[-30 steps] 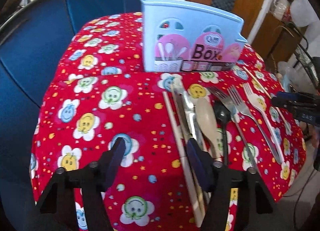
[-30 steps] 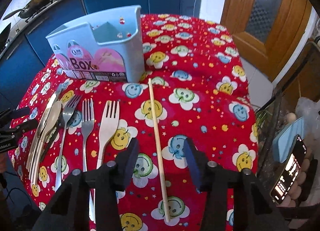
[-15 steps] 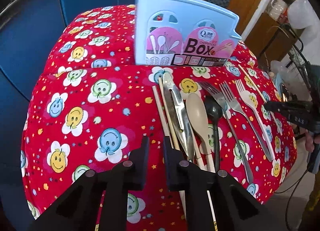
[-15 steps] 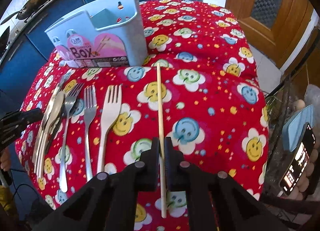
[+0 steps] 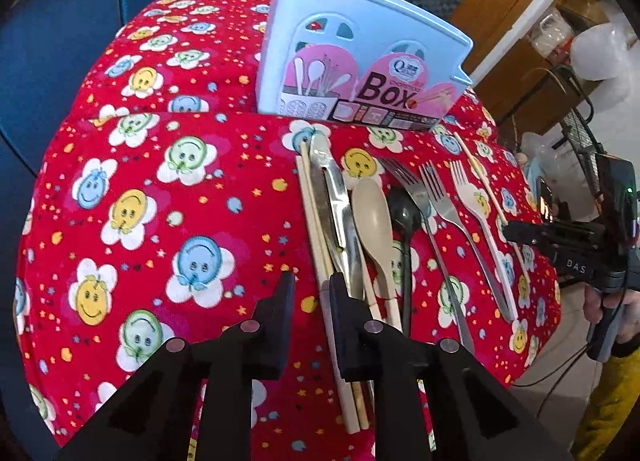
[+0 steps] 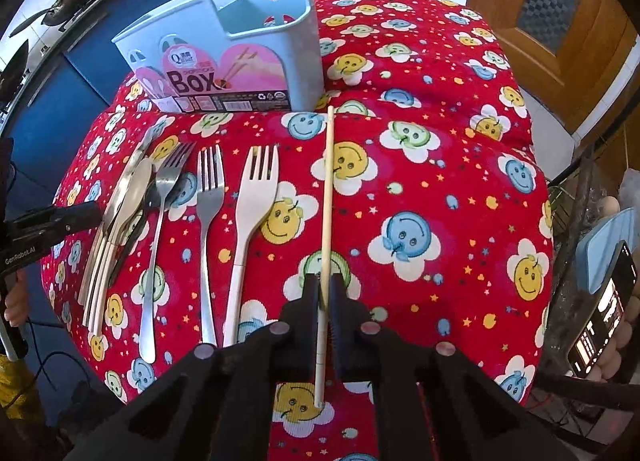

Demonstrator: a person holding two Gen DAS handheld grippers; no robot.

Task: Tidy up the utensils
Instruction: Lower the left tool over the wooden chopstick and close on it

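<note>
Knives [image 5: 336,205] crowd left chopsticks [image 5: 316,237].

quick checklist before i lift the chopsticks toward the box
1. Right gripper shut on single chopstick: ok
2. Left gripper clamped on chopsticks by the knives: not ok, fingers opening, gap beside the stick
3. Box upright, top open: ok
4. Cloth between single chopstick and box free of utensils: ok
5. Single chopstick off the cloth: cannot tell
</note>
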